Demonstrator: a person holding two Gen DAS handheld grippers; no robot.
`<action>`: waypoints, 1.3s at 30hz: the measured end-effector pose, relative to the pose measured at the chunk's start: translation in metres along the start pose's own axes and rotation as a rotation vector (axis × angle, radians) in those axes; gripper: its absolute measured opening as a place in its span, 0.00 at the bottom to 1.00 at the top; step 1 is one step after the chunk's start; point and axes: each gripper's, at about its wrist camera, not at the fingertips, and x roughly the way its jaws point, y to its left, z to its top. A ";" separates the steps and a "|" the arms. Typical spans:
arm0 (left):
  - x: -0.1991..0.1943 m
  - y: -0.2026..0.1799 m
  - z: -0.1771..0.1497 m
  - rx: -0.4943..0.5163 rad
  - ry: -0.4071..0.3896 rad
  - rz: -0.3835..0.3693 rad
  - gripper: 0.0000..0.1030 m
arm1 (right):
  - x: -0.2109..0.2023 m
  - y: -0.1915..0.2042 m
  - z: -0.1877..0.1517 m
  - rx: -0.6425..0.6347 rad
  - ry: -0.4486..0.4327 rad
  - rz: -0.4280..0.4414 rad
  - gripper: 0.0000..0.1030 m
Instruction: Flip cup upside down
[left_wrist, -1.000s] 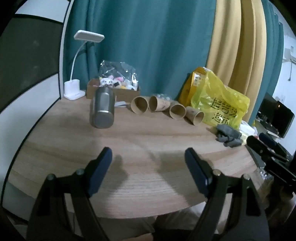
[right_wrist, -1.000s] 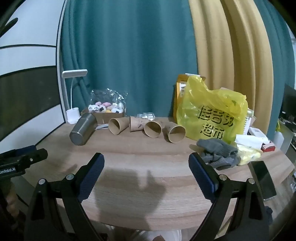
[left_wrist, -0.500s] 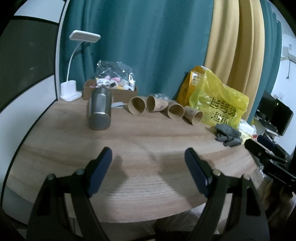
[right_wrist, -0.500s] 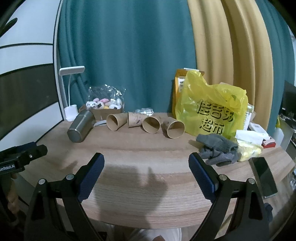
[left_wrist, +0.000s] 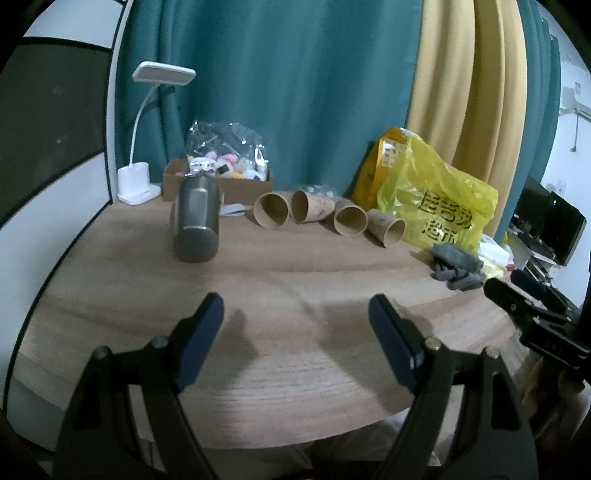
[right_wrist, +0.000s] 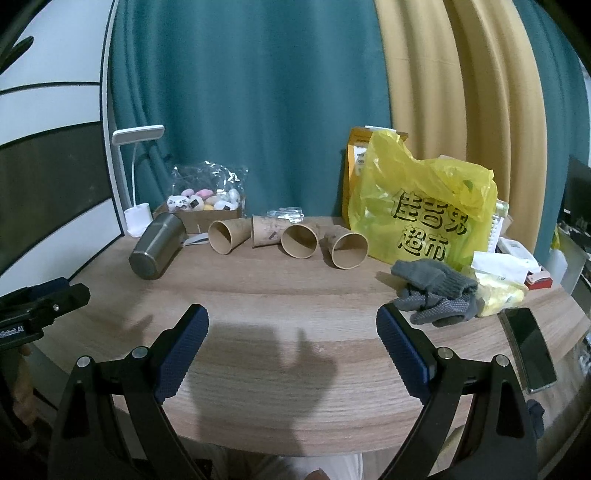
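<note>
A steel cup (left_wrist: 195, 218) lies on its side on the wooden table (left_wrist: 295, 280), its base toward me; it also shows in the right wrist view (right_wrist: 157, 245). Several brown paper cups (left_wrist: 272, 209) lie on their sides in a row to its right, also seen in the right wrist view (right_wrist: 299, 240). My left gripper (left_wrist: 295, 314) is open and empty over the table's near part, well short of the cups. My right gripper (right_wrist: 291, 325) is open and empty, also near the front edge.
A yellow plastic bag (right_wrist: 424, 214), grey gloves (right_wrist: 436, 291) and a phone (right_wrist: 528, 347) lie at the right. A white desk lamp (left_wrist: 142, 177) and a cardboard box of small items (left_wrist: 221, 177) stand at the back left. Curtains hang behind.
Both grippers have shifted slightly; the view has tilted a little and the cups sit a bit lower and nearer in the frames. Both stay open and nothing on the table has moved.
</note>
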 end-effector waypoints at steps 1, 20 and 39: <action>0.000 0.000 0.000 0.000 -0.003 0.000 0.80 | 0.001 -0.001 0.001 0.002 0.001 0.000 0.92; 0.002 -0.002 0.004 0.002 -0.007 -0.001 0.80 | 0.005 -0.002 0.001 0.003 0.002 0.001 0.92; 0.004 -0.001 0.005 0.003 -0.012 0.001 0.80 | 0.007 -0.001 0.001 0.003 0.001 -0.001 0.92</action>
